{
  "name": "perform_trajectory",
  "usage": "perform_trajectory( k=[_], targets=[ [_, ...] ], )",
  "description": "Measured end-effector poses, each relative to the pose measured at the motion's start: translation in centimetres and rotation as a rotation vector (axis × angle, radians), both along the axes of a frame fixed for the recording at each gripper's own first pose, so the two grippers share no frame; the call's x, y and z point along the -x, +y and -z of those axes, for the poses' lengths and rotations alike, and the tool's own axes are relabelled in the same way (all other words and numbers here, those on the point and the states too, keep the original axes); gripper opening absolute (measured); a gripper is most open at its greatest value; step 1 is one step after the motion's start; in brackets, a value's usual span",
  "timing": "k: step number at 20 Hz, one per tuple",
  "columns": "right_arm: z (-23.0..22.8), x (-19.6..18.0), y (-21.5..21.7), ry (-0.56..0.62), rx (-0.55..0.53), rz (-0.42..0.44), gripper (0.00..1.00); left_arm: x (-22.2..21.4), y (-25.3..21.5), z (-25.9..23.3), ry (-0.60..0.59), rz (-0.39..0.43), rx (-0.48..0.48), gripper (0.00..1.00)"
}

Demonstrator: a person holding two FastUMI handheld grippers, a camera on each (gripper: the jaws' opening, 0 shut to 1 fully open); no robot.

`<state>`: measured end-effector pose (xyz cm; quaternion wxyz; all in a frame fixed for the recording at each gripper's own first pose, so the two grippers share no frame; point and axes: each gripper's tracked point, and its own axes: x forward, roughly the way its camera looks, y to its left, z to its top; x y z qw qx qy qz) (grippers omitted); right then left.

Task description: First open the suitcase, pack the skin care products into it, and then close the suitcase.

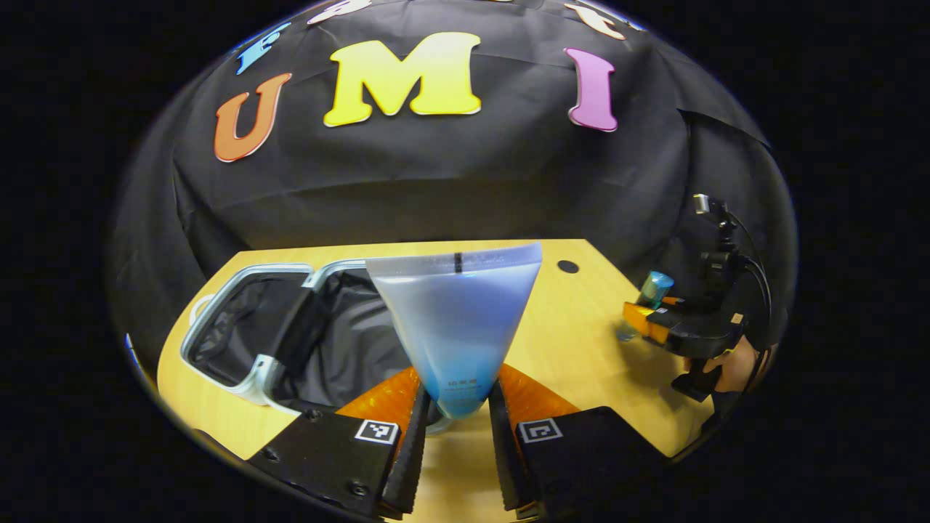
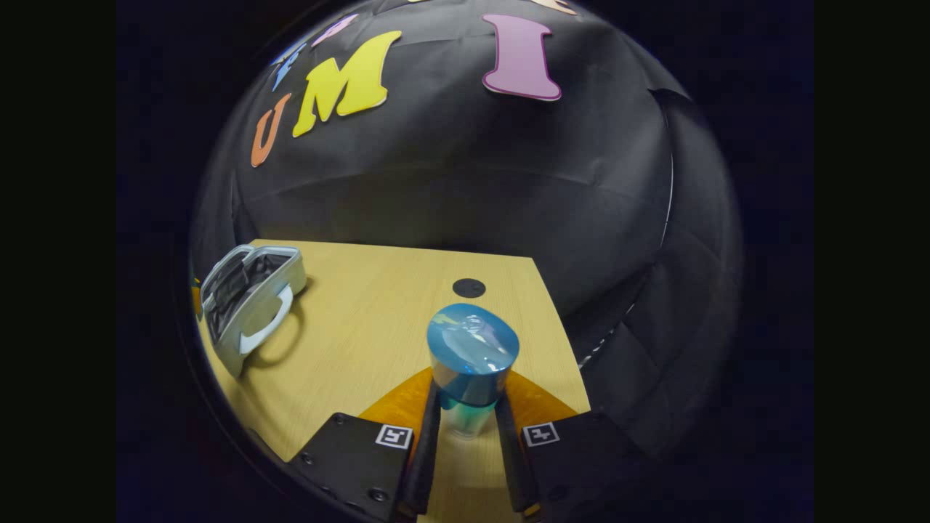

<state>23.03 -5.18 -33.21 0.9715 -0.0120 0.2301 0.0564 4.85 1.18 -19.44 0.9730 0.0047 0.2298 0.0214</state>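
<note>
Gripping a tube (image 1: 456, 330) near its narrow cap end, the left gripper (image 1: 458, 407) shows at the bottom of the left gripper view, its jaws clamped on the tube from both sides; the tube stands upright between them, its flat crimped end up and fanning wide. Behind and to the left of the tube the suitcase (image 1: 240, 330) lies open on the wooden surface (image 1: 574, 341), its dark lining showing in both halves. Far to the right in the same view the right gripper (image 1: 647, 319) is held by a hand (image 1: 734, 367) above the surface's edge, with a bottle (image 1: 652, 290) at its jaws. In the right gripper view, the right gripper (image 2: 468, 418) has its jaws closed on the bottle (image 2: 471, 363), pressing on its body just below the rounded blue cap; the bottle stands upright between them. The suitcase (image 2: 251, 309) sits well apart to the left on the surface (image 2: 363, 327), seen edge-on with its handle toward the camera, open. A dark round hole (image 2: 468, 288) marks the surface beyond the bottle.
</note>
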Motion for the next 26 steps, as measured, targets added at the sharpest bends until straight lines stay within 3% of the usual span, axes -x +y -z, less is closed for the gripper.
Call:
perform_trajectory(
  k=[4, 7, 10, 18, 26],
  targets=[
    [-0.7, 1.6, 1.2, 0.05, -0.04, 0.042, 0.35, 0.2, 5.5, -1.1, 0.008, -0.037, -0.008, 0.46],
    [-4.4, 4.8, 3.0, 0.029, -0.045, 0.047, 0.35, -0.6, 9.4, -0.3, 0.039, -0.036, -0.043, 0.46],
    [-8.6, 9.0, 4.9, -0.015, -0.038, 0.05, 0.35, -1.8, 12.1, 3.1, 0.148, -0.031, -0.052, 0.46],
    [-15.4, 18.8, 11.4, -0.026, -0.127, 0.047, 0.35, -3.8, 13.8, 10.8, 0.403, 0.01, -0.045, 0.46],
    [-15.8, 20.9, 11.7, -0.024, -0.129, 0.072, 0.35, -3.9, 14.3, 13.2, 0.512, -0.022, -0.062, 0.46]
  ],
)
